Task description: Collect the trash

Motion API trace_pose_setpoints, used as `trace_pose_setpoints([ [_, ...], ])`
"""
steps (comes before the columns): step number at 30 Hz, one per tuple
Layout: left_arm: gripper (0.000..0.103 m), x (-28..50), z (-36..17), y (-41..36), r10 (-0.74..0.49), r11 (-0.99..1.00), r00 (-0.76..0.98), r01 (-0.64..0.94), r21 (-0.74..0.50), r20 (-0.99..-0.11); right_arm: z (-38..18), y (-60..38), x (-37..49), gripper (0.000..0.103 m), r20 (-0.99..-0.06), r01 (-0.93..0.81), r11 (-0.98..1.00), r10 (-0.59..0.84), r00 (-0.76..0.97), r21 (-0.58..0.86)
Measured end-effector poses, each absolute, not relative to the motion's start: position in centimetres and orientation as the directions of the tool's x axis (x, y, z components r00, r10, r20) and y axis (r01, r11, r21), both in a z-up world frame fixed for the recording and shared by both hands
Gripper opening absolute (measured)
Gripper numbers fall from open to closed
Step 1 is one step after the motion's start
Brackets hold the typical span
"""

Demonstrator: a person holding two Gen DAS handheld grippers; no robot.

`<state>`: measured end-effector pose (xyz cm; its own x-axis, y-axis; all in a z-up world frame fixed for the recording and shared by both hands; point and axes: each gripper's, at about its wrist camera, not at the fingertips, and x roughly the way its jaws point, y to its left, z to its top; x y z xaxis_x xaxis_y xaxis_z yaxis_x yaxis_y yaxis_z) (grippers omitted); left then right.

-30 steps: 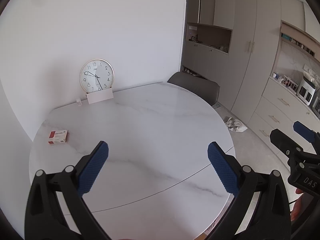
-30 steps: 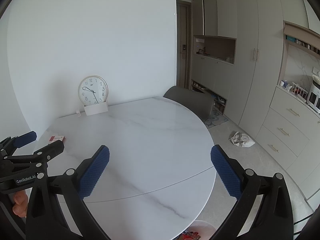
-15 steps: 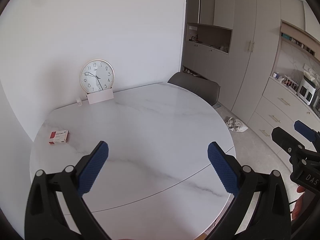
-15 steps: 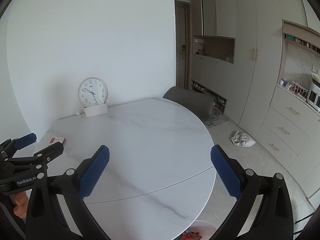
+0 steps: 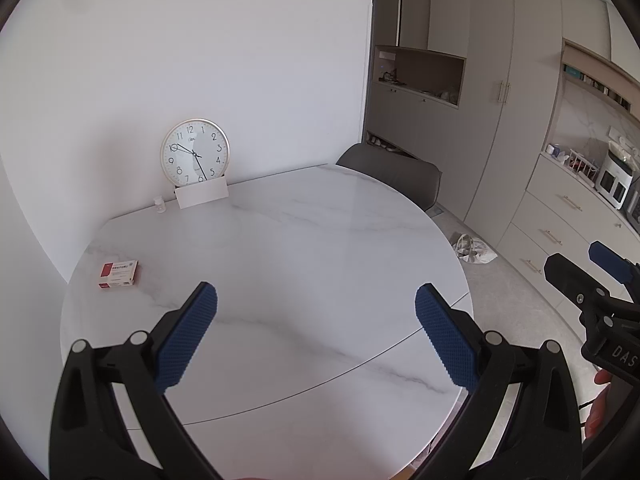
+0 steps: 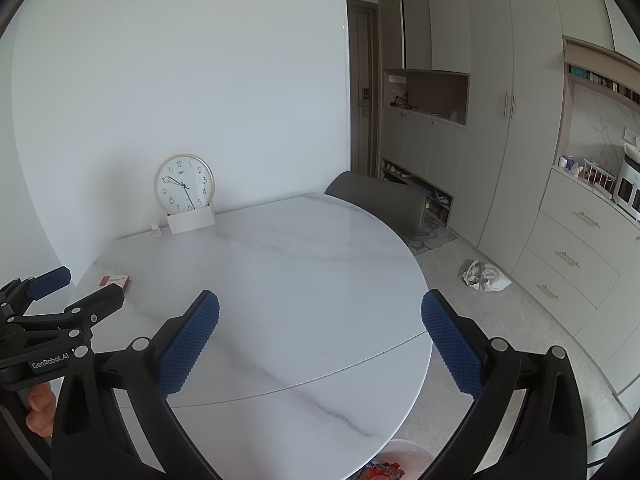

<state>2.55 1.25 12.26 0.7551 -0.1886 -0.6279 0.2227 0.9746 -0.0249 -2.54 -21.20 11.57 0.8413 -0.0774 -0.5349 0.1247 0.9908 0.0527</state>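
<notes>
I see the crumpled white bag (image 5: 474, 249) lying on the pale stone floor, well apart from both tools, beside the drawer fronts (image 6: 568, 260). On the round marble table (image 5: 280, 248), glossy with grey veins, a small red-and-white box (image 5: 119, 274) lies flat near the left edge; a round clock (image 5: 195, 152) leans on the wall behind a white card (image 5: 202, 197). My left gripper (image 5: 316, 334) hangs above the tabletop, ribbed blue pads spread wide, empty. My right gripper (image 6: 320, 338) is level alongside it, equally wide and empty.
</notes>
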Motion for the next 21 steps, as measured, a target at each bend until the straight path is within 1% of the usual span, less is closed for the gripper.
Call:
trace_pose_setpoints([
  [11,0.095,3.3,11.7,1.1,-0.209,0.967,0.743,0.254,-0.021,-0.636,11.3,-21.3,-2.3,0.100,-0.542,0.134,0.989,-0.079,0.837,0.063],
  [21,0.095,4.5,11.3,0.8,-0.243,0.961,0.734,0.271,-0.054,-0.635,11.2,-21.2,-2.1,0.101,-0.550,0.136,0.989,-0.078,0.831,0.065],
])
